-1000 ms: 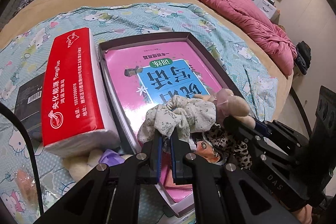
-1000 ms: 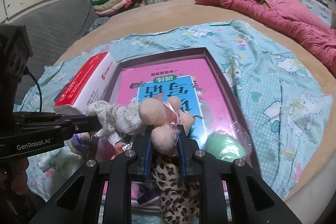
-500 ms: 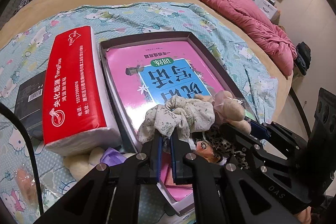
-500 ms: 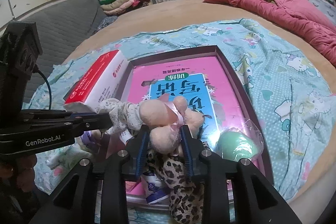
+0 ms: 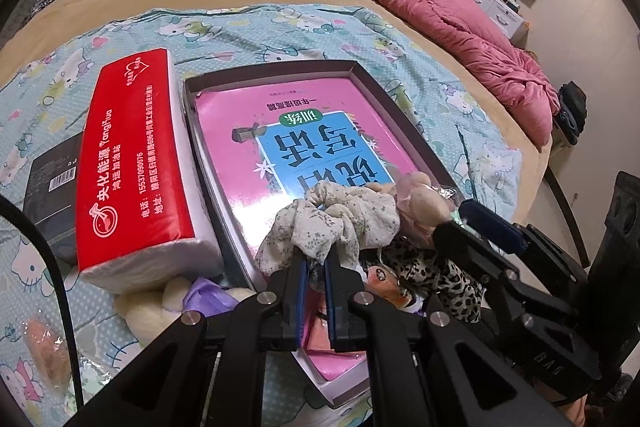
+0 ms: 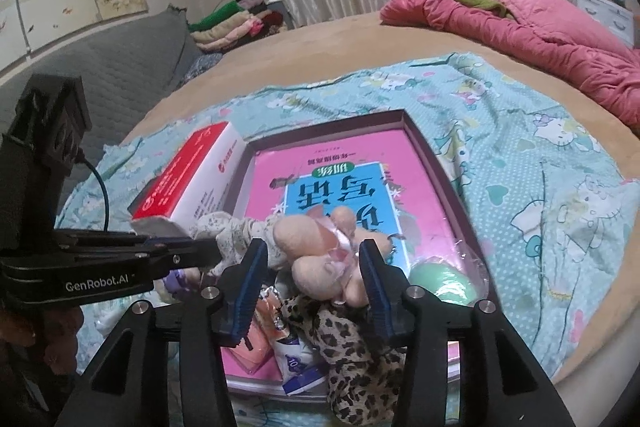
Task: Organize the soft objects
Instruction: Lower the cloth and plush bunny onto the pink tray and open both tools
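Observation:
My left gripper (image 5: 315,269) is shut on a white floral scrunchie (image 5: 340,219) and holds it over the near end of a dark shallow box (image 5: 396,99) that has a pink book (image 5: 296,131) in it. My right gripper (image 6: 312,279) is open, its jaws standing on both sides of a beige-pink plush scrunchie (image 6: 320,267) that lies on a leopard-print scrunchie (image 6: 352,347). The plush scrunchie also shows in the left wrist view (image 5: 420,203), beside the floral one. The left gripper with the floral scrunchie (image 6: 236,231) shows at left in the right wrist view.
A red tissue pack (image 5: 136,163) lies left of the box, a black box (image 5: 52,183) further left. A cream and purple plush (image 5: 180,301) lies by the pack. A green item in plastic (image 6: 444,279) sits in the box's right corner. A pink quilt (image 5: 440,19) lies behind.
My right gripper has opened and let go of the beige-pink plush scrunchie, which now rests on the leopard-print one. My left gripper stays shut on the floral scrunchie.

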Available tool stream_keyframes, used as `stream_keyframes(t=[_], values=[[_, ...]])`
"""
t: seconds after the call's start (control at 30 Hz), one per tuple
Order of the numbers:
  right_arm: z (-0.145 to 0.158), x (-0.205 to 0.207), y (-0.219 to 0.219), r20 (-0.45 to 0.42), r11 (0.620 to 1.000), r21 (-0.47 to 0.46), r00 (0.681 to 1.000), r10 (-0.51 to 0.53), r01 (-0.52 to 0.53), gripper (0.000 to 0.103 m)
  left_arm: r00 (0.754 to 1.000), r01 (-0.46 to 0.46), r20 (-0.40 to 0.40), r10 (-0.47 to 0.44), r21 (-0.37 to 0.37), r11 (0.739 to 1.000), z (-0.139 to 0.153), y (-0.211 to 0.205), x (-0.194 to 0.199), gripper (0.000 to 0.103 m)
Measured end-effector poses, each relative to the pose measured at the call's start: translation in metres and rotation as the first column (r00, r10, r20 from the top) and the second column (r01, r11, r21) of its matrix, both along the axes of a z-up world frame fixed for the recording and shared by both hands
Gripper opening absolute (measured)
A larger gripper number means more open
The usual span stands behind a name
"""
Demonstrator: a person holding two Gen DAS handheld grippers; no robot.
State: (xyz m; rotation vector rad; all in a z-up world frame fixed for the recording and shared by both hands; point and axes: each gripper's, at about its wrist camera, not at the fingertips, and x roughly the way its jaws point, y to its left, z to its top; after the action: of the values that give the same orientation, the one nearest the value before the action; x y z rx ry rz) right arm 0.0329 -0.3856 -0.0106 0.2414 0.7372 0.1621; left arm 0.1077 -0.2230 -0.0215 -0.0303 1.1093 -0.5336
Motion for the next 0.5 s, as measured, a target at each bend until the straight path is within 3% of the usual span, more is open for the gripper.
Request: stream_keyframes(t=[0.17, 0.27, 0.43, 0.5], values=[[0.003, -0.003, -0.01, 0.019, 0.999, 0.01, 0.999, -0.044, 0.044, 0.056, 1.0, -0.002, -0.011, 0.002, -0.008, 1.0, -0.001, 0.001, 0.0, 0.013], [0.003, -0.004, -0.014, 0.021, 0.998, 0.015, 0.998, -0.065, 0.064, 0.058, 1.0, 0.001, -0.014, -0.002, -0.015, 1.0, 0.0, 0.0, 0.0, 0.021], [0.004, -0.005, -0.018, 0.022, 0.997, 0.02, 0.997, -0.078, 0.078, 0.059, 1.0, 0.011, -0.003, -0.011, -0.022, 1.0, 0.003, -0.001, -0.002, 0.042], [0.004, -0.005, -0.018, 0.025, 0.996, 0.019, 0.996, -0.083, 0.082, 0.059, 1.0, 0.014, 0.001, -0.014, -0.019, 1.0, 0.004, -0.002, -0.003, 0.043]])
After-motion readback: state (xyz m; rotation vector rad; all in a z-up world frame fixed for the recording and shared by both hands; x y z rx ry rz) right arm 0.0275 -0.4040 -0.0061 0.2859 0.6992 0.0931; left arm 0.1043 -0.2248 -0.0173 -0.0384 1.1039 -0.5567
